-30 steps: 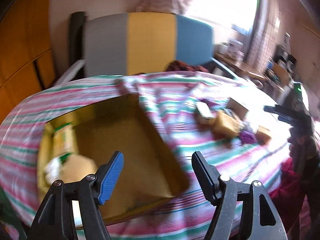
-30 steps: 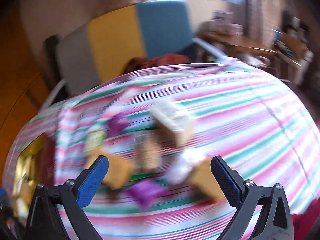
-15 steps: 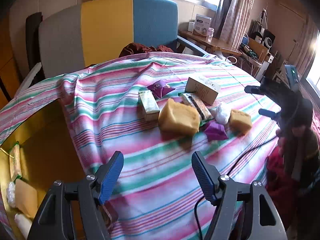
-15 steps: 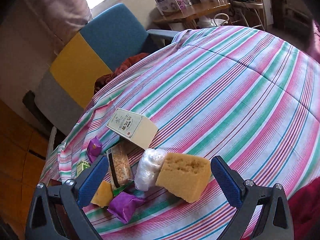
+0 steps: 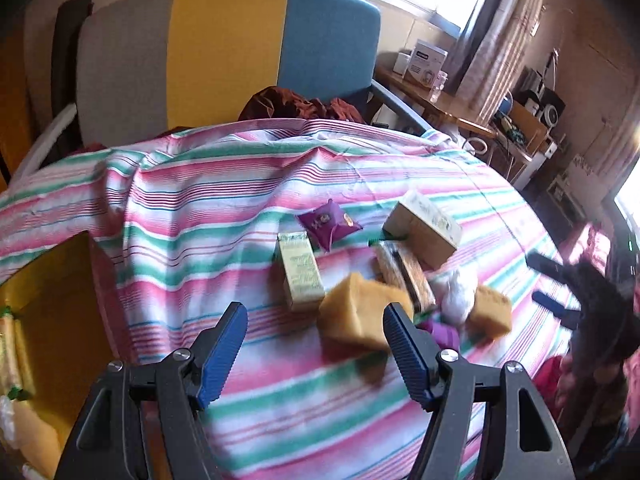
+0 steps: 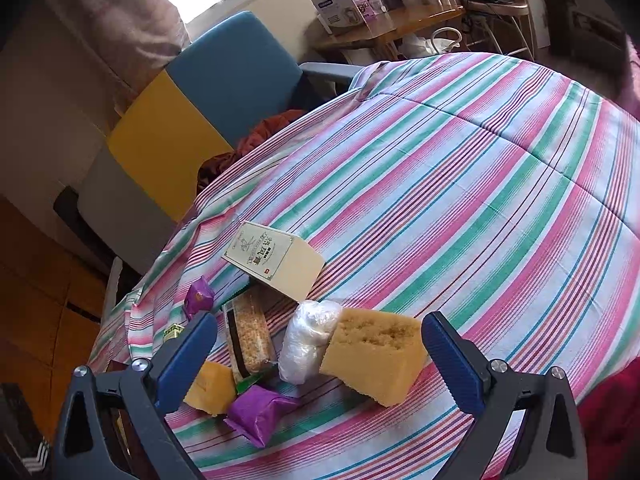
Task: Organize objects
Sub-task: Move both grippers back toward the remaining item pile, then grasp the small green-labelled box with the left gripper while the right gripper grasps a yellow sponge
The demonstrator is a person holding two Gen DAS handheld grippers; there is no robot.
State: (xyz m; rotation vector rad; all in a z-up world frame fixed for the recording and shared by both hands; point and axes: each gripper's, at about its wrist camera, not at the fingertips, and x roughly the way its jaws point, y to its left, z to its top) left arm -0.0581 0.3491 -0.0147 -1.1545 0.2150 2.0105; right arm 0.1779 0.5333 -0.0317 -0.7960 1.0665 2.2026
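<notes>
A pile of small items lies on the striped cloth point(image 6: 460, 200): a yellow sponge point(image 6: 376, 358), a second sponge point(image 5: 358, 314), a white wrapped bundle point(image 6: 306, 340), a beige carton point(image 6: 276, 258), a snack bar pack point(image 6: 250, 328), purple packets point(image 6: 258, 410) point(image 5: 326, 222) and a small green-white box point(image 5: 300, 270). My left gripper point(image 5: 316, 348) is open and empty, just short of the nearer sponge. My right gripper point(image 6: 318, 354) is open and empty, its jaws wide on either side of the pile. A cardboard box point(image 5: 52, 320) with a few items sits at the left.
A grey, yellow and blue chair point(image 5: 224, 48) stands behind the table with a dark red cloth point(image 5: 296, 106) on its seat. A wooden desk with boxes point(image 6: 380, 20) stands by the window. The right gripper shows at the right edge of the left wrist view point(image 5: 560, 292).
The left gripper has swung from over the cardboard box to the right and closed in on the pile. The right gripper has moved closer to the pile. Both stay open.
</notes>
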